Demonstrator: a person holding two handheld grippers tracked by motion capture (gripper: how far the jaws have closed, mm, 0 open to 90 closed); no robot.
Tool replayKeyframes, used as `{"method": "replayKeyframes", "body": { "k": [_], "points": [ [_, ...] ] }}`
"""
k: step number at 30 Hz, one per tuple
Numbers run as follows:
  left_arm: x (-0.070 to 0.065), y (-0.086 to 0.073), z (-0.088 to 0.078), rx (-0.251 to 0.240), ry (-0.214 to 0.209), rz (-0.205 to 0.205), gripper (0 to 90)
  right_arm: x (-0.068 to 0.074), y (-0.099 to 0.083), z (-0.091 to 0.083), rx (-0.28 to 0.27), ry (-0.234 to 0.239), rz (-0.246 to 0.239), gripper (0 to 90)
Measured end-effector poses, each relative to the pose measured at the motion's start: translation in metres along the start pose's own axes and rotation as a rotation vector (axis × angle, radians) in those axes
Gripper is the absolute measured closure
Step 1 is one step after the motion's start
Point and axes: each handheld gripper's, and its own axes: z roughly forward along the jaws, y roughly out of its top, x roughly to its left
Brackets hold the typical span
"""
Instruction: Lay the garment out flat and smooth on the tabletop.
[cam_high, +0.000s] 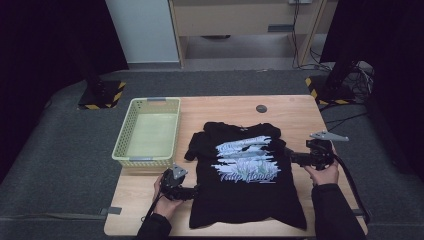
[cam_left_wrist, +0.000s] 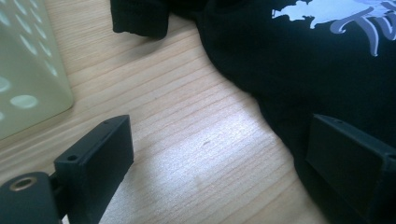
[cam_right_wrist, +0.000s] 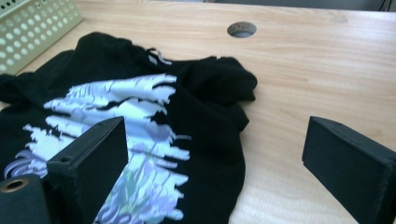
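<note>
A pale green perforated plastic basket (cam_high: 148, 131) sits empty on the wood-grain tabletop (cam_high: 295, 112). Beside it a black printed shirt (cam_high: 245, 175) lies flat. Left gripper (cam_high: 192, 191) and right gripper (cam_high: 291, 156) flank it, jaws spread.

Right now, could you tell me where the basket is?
In the high view, the pale green basket sits at the table's far left, beside the black T-shirt.

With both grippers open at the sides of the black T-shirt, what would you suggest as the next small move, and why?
Probably close each gripper on the nearest shirt edge. The left gripper is open, one jaw over the T-shirt and one over bare table; the right gripper is open by the bunched right sleeve. Neither holds fabric yet.
</note>
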Motion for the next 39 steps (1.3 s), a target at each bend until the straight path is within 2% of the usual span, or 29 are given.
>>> {"method": "replayKeyframes", "body": {
  "k": [6, 13, 18, 23, 32, 37, 39],
  "points": [
    [-0.001, -0.001, 0.001, 0.013, 0.006, 0.018, 7.0, -0.003, 0.024, 0.004, -0.034, -0.028, -0.007, 8.4],
    [-0.002, -0.001, 0.002, 0.011, 0.006, 0.021, 6.7, -0.008, 0.04, 0.01, -0.056, -0.053, 0.0, 9.6],
    [-0.003, -0.002, 0.003, 0.013, 0.001, 0.028, 7.0, -0.013, 0.05, 0.024, -0.06, -0.068, 0.023, 10.5],
    [-0.003, -0.003, 0.003, 0.013, 0.0, 0.028, 7.0, -0.017, 0.051, 0.039, -0.053, -0.07, 0.056, 11.8],
    [-0.003, -0.003, 0.003, 0.013, -0.008, 0.017, 7.0, -0.027, 0.049, 0.076, 0.001, -0.094, 0.096, 13.3],
    [-0.003, -0.004, 0.003, 0.011, -0.009, 0.018, 7.0, -0.028, 0.046, 0.089, 0.023, -0.089, 0.104, 15.1],
    [-0.003, -0.004, 0.003, 0.011, -0.01, 0.019, 7.0, -0.028, 0.043, 0.096, 0.04, -0.092, 0.093, 15.7]
  ]
}}
